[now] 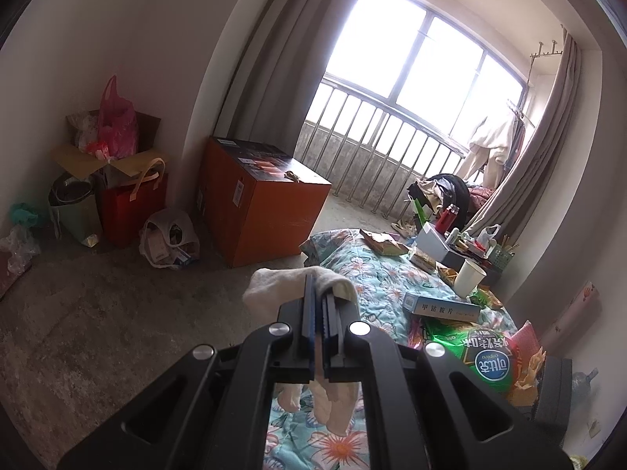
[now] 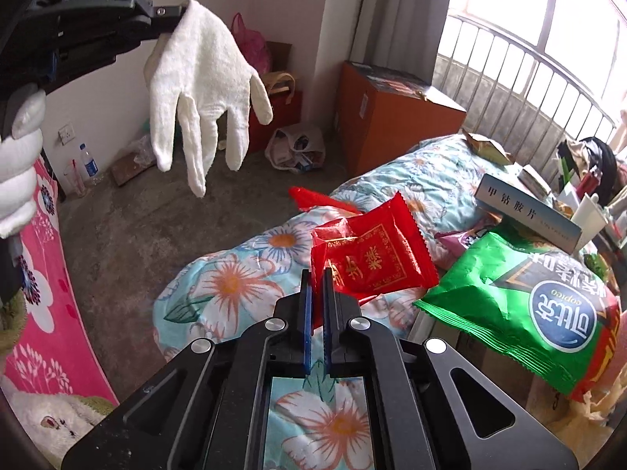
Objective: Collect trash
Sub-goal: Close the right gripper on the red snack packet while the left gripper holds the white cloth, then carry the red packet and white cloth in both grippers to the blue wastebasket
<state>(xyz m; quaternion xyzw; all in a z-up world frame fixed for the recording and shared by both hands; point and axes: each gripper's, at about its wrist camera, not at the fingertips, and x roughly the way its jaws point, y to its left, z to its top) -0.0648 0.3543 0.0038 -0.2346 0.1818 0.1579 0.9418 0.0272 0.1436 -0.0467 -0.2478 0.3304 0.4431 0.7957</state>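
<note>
On the flowery quilt (image 2: 235, 286), the red wrapper (image 2: 372, 262) seems pinched by the right gripper (image 2: 316, 274) and should be lifted slowly, while the white glove (image 2: 200, 78) is kept pinched by the left gripper (image 2: 172, 15).

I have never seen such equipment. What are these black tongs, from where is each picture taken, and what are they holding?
A person carries two handheld grippers, each with a camera looking along its fingers. The left camera shows the left gripper shut on a white glove; the right camera sees that glove hanging in the air. The right gripper is shut on the edge of a red wrapper. On the flowered quilt also lie a green snack bag and a medicine box.
</note>
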